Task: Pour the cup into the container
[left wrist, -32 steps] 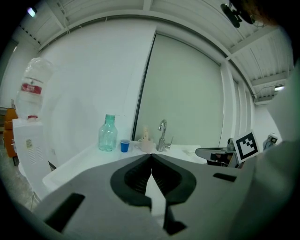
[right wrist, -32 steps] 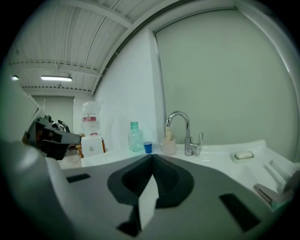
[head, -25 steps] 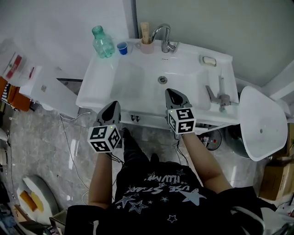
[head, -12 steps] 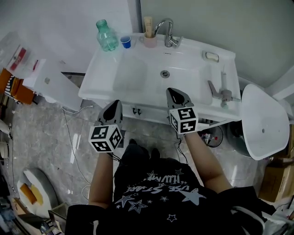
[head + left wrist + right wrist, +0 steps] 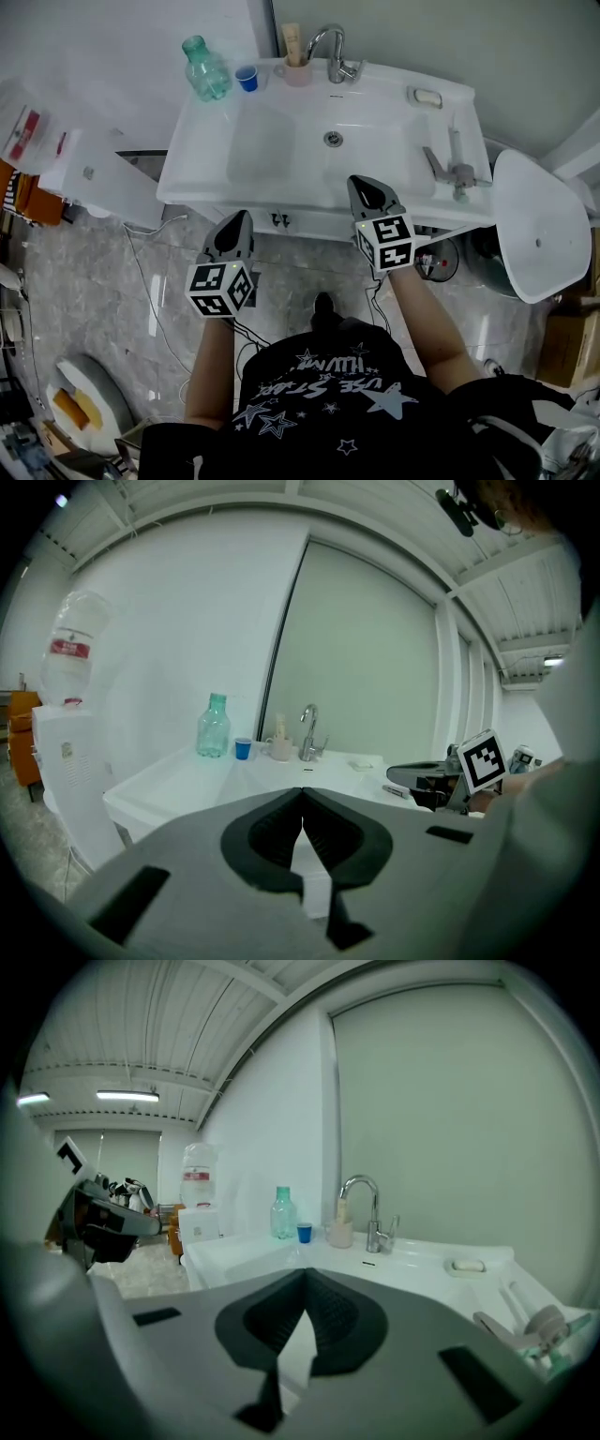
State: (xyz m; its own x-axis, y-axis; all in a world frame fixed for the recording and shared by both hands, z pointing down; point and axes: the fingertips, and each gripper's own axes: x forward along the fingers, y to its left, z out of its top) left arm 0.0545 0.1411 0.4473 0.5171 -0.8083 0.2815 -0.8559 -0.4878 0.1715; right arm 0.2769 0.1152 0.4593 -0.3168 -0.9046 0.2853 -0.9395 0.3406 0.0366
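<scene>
The blue cup (image 5: 247,78) stands upright at the back-left corner of the sink (image 5: 281,159), just beside the green bottle (image 5: 205,70) and well apart from both grippers, approx 12 o'clock of the left gripper (image 5: 236,225) & 10-11 o'clock of the right gripper (image 5: 364,190), both clamped closed on nothing, so the left looks the straighter reach.

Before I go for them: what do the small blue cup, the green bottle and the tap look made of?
Blue cup: probably plastic; opaque, evenly coloured, no shine.
Green bottle: likely clear tinted plastic; light passes through it, though glass cannot be ruled out from here.
Tap: polished metal, chrome-like; it shows bright reflections along its curved spout.
</scene>
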